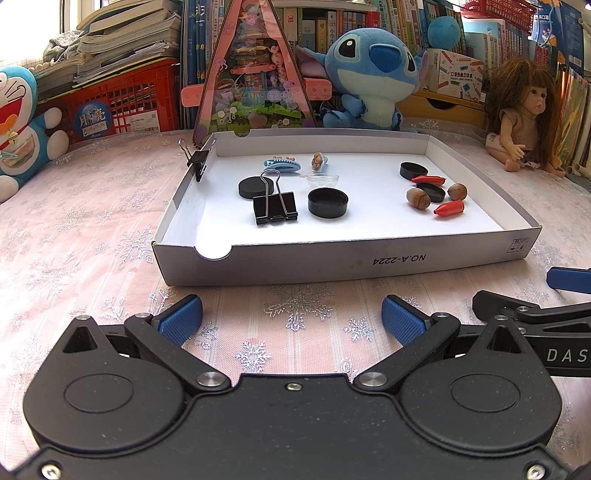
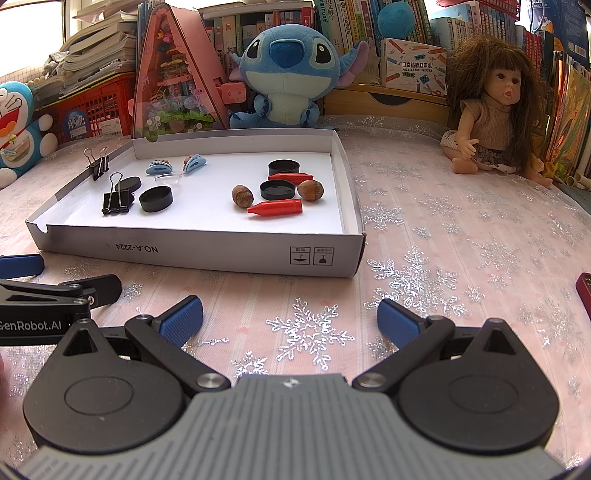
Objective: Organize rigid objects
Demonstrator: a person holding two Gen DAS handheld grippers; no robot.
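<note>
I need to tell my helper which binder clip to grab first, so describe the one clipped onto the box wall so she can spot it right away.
Find the shallow white cardboard tray in front of the blue plush toy. On its left wall, near the far corner, a small black binder clip grips the rim. Unlike the larger binder clip standing on the tray floor, this one is clamped onto the wall itself.

Bookshelf behind snowflake tablecloth; daylight from window.
</note>
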